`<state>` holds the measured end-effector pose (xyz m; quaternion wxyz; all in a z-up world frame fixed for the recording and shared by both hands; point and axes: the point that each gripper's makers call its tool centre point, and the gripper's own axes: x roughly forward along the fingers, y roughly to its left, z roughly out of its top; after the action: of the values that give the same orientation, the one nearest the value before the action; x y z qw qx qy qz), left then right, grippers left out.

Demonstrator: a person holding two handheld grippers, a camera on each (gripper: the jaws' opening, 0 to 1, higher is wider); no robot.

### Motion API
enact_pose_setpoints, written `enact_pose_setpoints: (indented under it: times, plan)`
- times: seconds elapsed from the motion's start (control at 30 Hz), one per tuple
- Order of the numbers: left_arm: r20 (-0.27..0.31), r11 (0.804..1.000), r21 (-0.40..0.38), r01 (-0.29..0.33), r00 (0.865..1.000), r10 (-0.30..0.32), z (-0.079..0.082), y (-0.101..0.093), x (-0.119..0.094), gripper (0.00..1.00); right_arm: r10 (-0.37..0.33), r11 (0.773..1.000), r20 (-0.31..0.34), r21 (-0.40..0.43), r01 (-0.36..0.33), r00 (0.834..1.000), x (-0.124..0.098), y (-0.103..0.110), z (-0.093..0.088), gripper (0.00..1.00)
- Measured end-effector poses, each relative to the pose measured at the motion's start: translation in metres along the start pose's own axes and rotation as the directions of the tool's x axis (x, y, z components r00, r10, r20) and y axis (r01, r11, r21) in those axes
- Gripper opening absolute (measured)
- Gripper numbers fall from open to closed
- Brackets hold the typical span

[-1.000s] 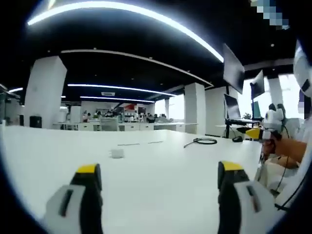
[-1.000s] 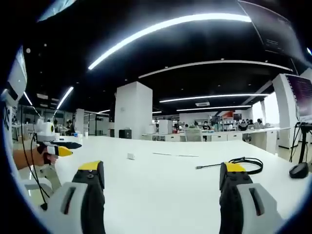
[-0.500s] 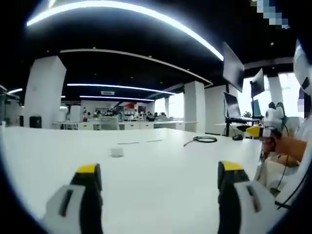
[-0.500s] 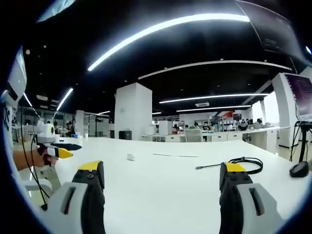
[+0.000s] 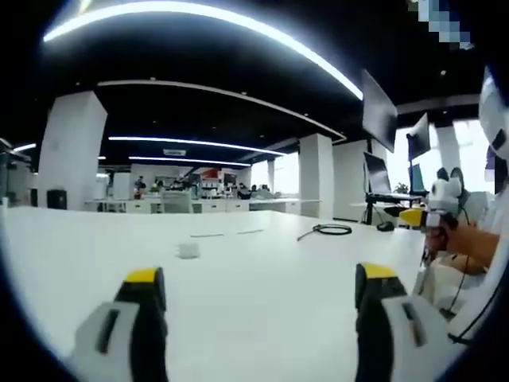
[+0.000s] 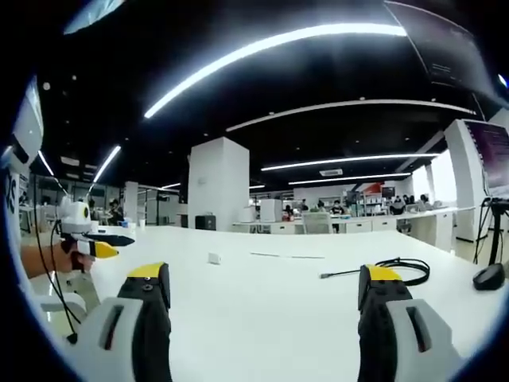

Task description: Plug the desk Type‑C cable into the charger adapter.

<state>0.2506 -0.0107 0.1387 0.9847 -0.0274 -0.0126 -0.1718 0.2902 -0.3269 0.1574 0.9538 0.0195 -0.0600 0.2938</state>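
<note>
A small white charger adapter (image 5: 189,251) lies on the white desk (image 5: 262,286), well ahead of my left gripper (image 5: 262,286), whose yellow-tipped jaws stand wide apart and hold nothing. The same adapter (image 6: 213,257) sits far ahead in the right gripper view. A coiled black Type-C cable (image 5: 330,230) lies further back on the right, with one end stretched toward the middle. The cable (image 6: 398,269) lies just beyond the right jaw of my right gripper (image 6: 262,286), which is open and holds nothing. The right gripper (image 5: 433,213) is held in a hand at the right edge, and the left gripper (image 6: 83,239) at the left edge.
Two thin pale strips (image 5: 227,233) lie on the desk behind the adapter. Monitors on arms (image 5: 382,171) stand at the desk's right end, with a black mouse (image 6: 487,277) beside them. Columns, desks and people fill the office behind.
</note>
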Motion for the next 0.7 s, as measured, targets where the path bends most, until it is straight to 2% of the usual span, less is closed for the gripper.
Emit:
enact_pose_setpoints:
  times: [0.7]
  plan:
    - [-0.002, 1.000, -0.015, 0.006, 1.000, -0.006, -0.0013, -0.0010, -0.0030, 1.00, -0.002, 1.000, 0.026, -0.008, 0.003, 1.000, -0.0025, 0.0003, 0.0060, 1.00]
